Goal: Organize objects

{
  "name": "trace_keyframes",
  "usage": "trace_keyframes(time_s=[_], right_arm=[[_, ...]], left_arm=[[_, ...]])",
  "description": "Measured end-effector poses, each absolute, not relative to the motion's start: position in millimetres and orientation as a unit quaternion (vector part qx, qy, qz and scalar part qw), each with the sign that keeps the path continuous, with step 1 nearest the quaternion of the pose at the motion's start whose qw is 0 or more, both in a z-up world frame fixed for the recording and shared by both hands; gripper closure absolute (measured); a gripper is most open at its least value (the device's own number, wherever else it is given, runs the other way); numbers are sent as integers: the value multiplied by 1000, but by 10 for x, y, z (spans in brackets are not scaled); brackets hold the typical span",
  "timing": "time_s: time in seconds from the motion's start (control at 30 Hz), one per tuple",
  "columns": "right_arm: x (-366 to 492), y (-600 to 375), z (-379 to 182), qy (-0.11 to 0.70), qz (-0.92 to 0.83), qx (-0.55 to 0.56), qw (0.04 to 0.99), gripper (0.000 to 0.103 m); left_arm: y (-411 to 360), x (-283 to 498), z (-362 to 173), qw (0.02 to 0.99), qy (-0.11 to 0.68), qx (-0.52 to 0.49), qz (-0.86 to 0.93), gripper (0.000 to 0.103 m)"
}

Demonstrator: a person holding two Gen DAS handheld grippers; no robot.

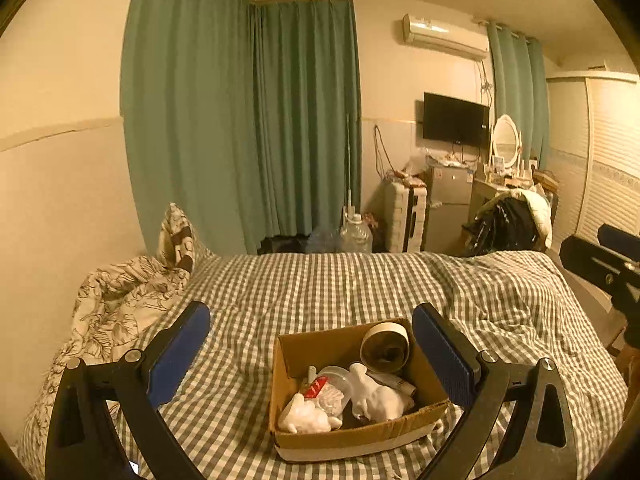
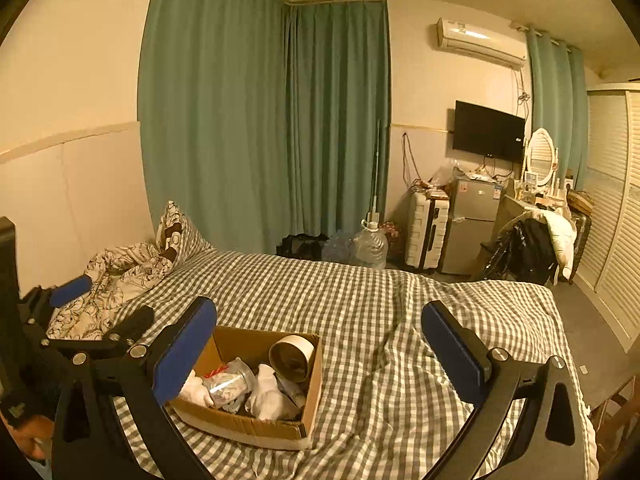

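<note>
Hovering over the bed (image 1: pixel 360 280), both claws spread apart, holding nothing. Cardboard box (image 1: pixel 352 436) sits lower centre in left wrist view, between the left claw (image 1: pixel 311 354) fingers; lower left in right view, under the right claw (image 2: pixel 319 354) left finger. Judgement: descend straight, pick tape roll (image 1: pixel 385 347) first, avoid box walls.

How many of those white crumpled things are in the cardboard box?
2 show: one white crumpled lump at the near left of the cardboard box, another white crumpled lump at its near right, below the tape roll. More may lie hidden underneath.
</note>
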State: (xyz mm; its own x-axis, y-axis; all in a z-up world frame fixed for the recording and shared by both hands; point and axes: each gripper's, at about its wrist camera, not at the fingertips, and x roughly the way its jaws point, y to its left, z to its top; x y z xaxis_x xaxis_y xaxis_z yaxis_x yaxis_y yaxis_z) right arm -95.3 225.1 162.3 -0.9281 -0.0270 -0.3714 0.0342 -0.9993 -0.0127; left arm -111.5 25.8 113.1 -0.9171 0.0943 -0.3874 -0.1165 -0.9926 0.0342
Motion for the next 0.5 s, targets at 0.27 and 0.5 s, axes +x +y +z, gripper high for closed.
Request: trace_keyframes(time_s=[0.27, 0.5], right_arm=[[-623, 2224, 1219, 16, -985, 174, 5, 0], [-648, 2144, 741, 23, -979, 203, 4, 0]], left_arm=[[229, -824, 814, 42, 5, -194, 980, 0], [185, -712, 538, 26, 9, -215, 976, 0]])
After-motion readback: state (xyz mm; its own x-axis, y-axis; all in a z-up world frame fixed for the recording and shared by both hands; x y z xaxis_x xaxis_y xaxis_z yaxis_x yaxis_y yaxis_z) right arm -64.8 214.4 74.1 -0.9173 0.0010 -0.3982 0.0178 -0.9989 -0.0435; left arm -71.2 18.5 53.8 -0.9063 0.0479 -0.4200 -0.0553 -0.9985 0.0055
